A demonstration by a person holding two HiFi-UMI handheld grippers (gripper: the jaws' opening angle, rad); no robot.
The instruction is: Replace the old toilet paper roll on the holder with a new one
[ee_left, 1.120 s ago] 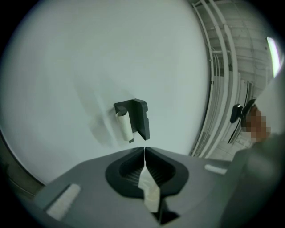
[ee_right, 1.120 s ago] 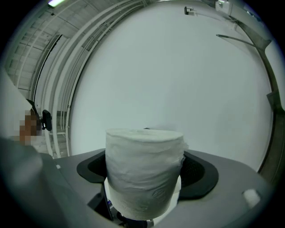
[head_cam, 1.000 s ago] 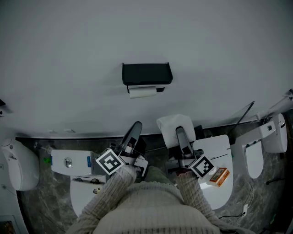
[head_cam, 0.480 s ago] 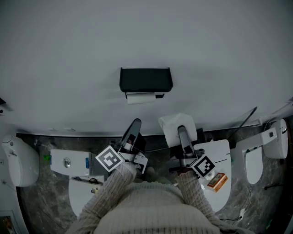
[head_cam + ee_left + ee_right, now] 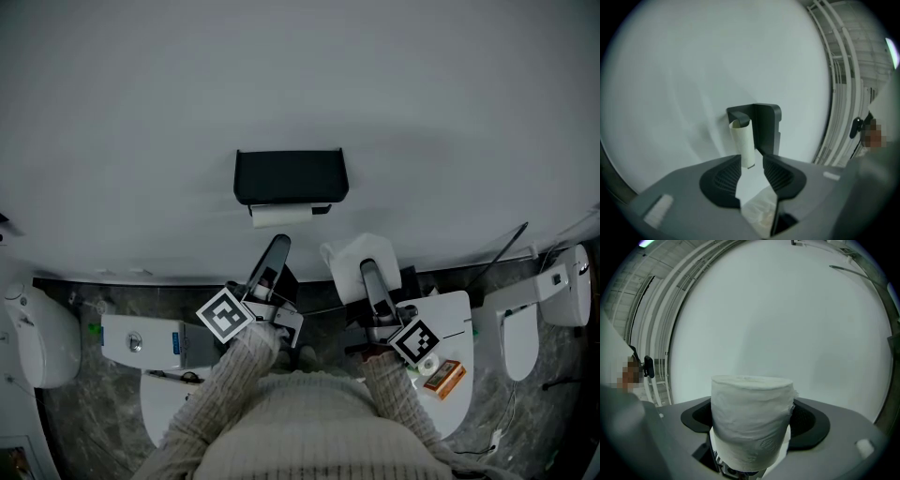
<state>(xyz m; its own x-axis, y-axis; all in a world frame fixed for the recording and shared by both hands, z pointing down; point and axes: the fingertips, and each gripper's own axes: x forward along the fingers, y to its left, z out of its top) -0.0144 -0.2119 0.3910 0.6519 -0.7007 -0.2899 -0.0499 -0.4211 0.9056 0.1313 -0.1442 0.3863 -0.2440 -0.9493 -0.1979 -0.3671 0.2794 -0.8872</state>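
Jaws of right gripper (image 5: 753, 419) on quilted roll (image 5: 752, 401)

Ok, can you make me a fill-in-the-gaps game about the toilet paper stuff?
The right tool is clamped on the fat new ____.
The holder is coloured ____.
The thin old roll hangs on the holder, which is fixed to the ____.
Missing words: roll, black, wall.
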